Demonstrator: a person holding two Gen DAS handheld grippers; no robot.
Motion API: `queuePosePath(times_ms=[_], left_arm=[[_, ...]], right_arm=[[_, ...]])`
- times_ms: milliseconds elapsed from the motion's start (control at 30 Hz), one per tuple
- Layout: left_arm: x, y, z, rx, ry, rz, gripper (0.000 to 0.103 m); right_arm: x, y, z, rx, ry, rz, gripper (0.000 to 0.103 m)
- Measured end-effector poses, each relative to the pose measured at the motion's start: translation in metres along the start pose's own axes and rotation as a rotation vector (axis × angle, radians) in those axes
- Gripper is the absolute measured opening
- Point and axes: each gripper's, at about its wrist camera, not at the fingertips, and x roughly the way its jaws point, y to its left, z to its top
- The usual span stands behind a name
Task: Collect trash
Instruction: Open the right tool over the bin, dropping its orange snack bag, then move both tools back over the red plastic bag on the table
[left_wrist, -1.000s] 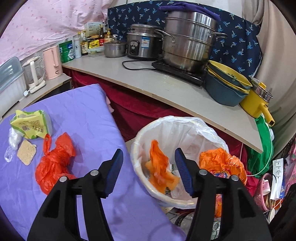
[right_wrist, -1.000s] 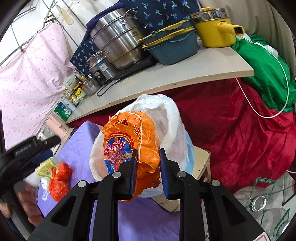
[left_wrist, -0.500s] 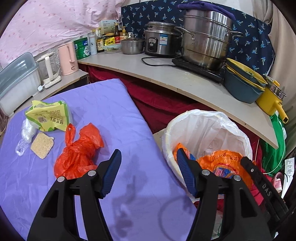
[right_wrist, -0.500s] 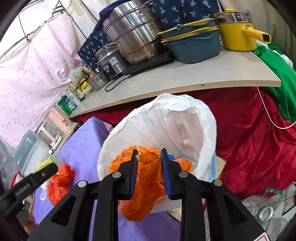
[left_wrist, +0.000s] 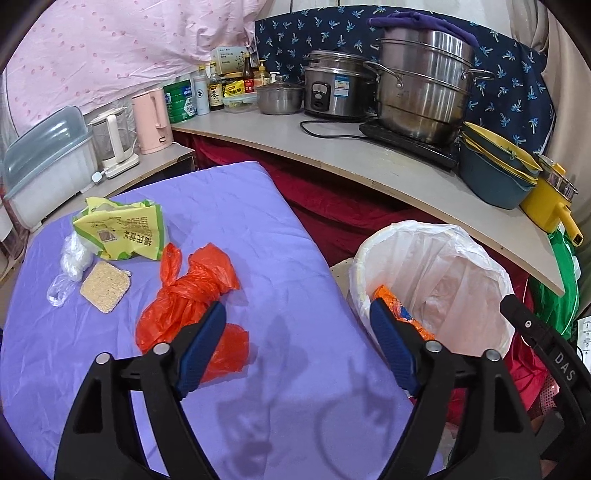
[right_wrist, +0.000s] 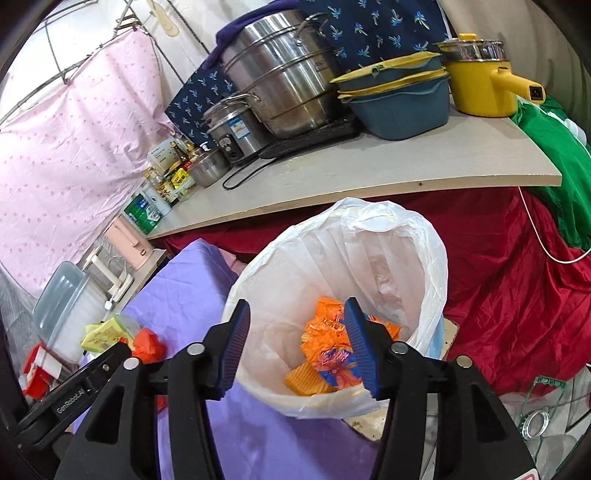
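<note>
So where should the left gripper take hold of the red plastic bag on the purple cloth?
Probably at the twisted knot mid-bag, coming from above with the left gripper: the red plastic bag lies flat and slack, and the bunched neck is its narrowest, firmest part.

My left camera looks down along my fingers at the purple table (left_wrist: 258, 229), bin (left_wrist: 436, 236) at right. My right camera hangs close above the bin (right_wrist: 369, 221), facing the counter (right_wrist: 369, 173). Both share bin, counter and table edge.
</note>
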Motion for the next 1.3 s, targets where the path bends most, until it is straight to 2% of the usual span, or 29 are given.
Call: queuePosePath(times_ms=[567,1300], left_arm=[[-0.044,0.046,-0.021,-0.039,-0.035,0.044,0.088],[-0.067,0.164,-0.07,-0.206,0.004,0.156,0.09]], right_arm=[[-0.028,0.044,-0.037,-0.056,0.039,0.053,0.061],[-0.031,0.129,-0.088,-0.203,0.119,0.125,0.066]])
